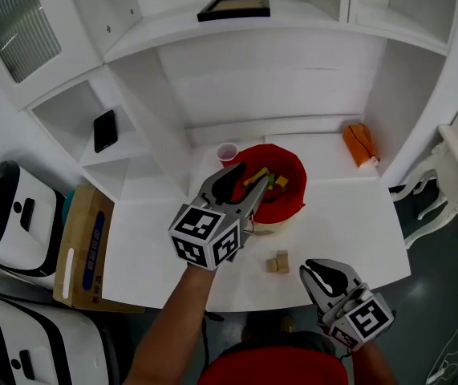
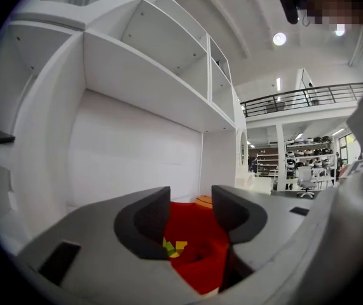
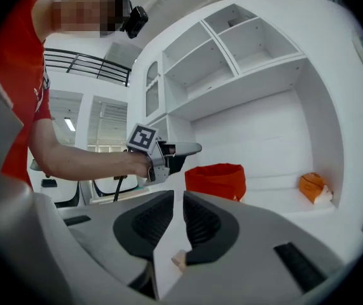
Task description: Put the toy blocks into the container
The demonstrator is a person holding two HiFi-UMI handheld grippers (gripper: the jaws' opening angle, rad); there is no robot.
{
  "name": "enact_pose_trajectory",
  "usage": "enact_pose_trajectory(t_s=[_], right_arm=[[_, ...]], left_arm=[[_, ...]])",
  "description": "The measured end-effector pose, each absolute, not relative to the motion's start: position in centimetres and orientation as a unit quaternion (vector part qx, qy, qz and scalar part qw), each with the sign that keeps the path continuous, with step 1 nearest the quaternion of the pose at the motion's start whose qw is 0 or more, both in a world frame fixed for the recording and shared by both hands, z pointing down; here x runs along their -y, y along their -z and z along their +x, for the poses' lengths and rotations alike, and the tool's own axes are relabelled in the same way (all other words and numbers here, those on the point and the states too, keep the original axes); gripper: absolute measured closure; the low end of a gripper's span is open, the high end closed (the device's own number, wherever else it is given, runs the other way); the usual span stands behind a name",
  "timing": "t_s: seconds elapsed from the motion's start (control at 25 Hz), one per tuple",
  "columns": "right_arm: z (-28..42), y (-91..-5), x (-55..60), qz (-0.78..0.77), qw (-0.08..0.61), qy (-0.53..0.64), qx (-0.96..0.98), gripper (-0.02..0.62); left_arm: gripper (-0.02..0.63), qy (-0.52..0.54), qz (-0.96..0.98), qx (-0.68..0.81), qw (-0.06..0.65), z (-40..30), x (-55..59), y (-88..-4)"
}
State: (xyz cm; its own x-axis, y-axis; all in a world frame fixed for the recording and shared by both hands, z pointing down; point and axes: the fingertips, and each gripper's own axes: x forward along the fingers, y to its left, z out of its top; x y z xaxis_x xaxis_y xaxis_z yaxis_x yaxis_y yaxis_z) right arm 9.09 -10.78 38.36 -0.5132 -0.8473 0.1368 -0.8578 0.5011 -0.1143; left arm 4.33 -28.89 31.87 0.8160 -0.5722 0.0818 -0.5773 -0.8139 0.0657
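Two wooden toy blocks (image 1: 277, 261) sit touching each other on the white surface (image 1: 349, 231), just ahead of the right claw (image 1: 312, 269), which a person holds low at the near edge. In the right gripper view its jaws stand a narrow slit apart with nothing between them; one pale block shows just below the gap.

Further in, the left claw (image 1: 253, 176) is held level above the surface, its tips over the near rim of the red container (image 1: 293, 203). In the left gripper view its jaws are spread wide and pinch nothing, and the red interior shows through the gap. Several coloured blocks (image 1: 267, 181), yellow and green among them, lie inside the container, which stands near the middle of the surface, beyond the two loose blocks.

A pink cup (image 1: 227, 152) stands just beside the container's far left side. An orange object (image 1: 359, 143) lies well apart at the back right corner. On the shelving behind, a black phone (image 1: 105, 130) leans in a left compartment and a framed picture (image 1: 233, 7) lies on a higher shelf.
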Motion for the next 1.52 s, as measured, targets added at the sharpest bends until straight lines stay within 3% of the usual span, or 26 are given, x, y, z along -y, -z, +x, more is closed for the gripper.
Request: enact_pose_trajectory(t_s=[0.08, 0.16, 0.36, 0.64, 0.84, 1.2, 1.52], right_arm=[[9.0, -40.5, 11.1, 0.472, 0.072, -0.088, 0.874, 0.514], [8.7, -42.9, 11.2, 0.446, 0.124, -0.093, 0.881, 0.497], [7.7, -48.3, 11.4, 0.386, 0.23, -0.061, 0.891, 0.492], [5.8, -54.1, 12.0, 0.296, 0.363, 0.008, 0.884, 0.462], [5.0, -56.9, 12.2, 0.262, 0.414, 0.039, 0.871, 0.462], [4.9, -57.5, 12.5, 0.264, 0.417, 0.057, 0.868, 0.491], [6.1, -50.6, 12.4, 0.356, 0.268, 0.003, 0.895, 0.495]], left_arm=[[0.378, -0.015, 0.955, 0.292, 0.043, 4.2, 27.6, -31.5], [0.468, 0.0, 0.957, 0.288, 0.041, 3.8, 26.0, -31.3], [0.589, 0.01, 0.954, 0.296, 0.034, 2.3, 22.1, -31.6], [0.589, 0.002, 0.951, 0.305, 0.053, 0.4, 18.1, -33.2], [0.589, 0.0, 0.947, 0.318, 0.057, -0.9, 17.3, -33.6], [0.589, -0.005, 0.944, 0.324, 0.061, -1.3, 17.0, -34.2], [0.589, -0.001, 0.949, 0.308, 0.065, -0.1, 17.1, -34.6]])
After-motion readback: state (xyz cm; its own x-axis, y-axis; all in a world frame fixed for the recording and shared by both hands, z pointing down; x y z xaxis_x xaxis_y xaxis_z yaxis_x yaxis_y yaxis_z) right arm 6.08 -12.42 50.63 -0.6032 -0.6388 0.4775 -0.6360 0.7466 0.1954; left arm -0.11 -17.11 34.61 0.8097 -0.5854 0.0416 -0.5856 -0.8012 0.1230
